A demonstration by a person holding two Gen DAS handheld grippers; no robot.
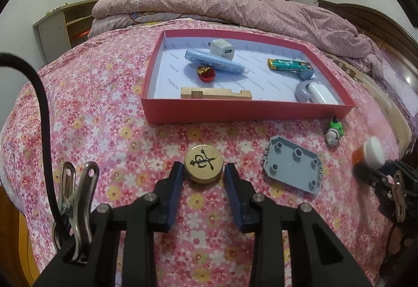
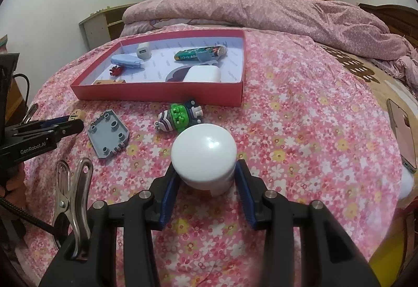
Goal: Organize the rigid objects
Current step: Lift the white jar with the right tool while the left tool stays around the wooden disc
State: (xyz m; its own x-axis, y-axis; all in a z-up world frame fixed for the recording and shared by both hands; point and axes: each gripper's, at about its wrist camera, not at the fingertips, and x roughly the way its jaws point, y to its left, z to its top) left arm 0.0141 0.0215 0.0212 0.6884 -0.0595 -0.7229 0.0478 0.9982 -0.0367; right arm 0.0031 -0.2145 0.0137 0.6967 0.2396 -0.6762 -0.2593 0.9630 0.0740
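Observation:
A red tray box [image 1: 235, 114] [image 2: 156, 95] lies on the bed and holds several small items. A round wooden chess piece [image 1: 204, 167] lies on the floral sheet between the fingers of my left gripper [image 1: 202, 177]; the jaws bracket it closely with small gaps. My right gripper [image 2: 206, 177] is shut on a white-capped pill bottle [image 2: 204, 156], seen at the right edge of the left wrist view [image 1: 371, 153]. A grey studded plate [image 1: 294, 164] [image 2: 108, 133] and a green toy figure [image 1: 334, 131] [image 2: 179, 117] lie on the sheet before the box.
In the box lie a white charger [image 1: 222, 49], a blue case [image 1: 214, 62], a green battery [image 1: 286, 64], a wooden block [image 1: 216, 93] and a white earbud case [image 2: 203, 74]. A phone [image 2: 402, 135] lies at the right. A bunched pink quilt [image 1: 235, 4] lies behind.

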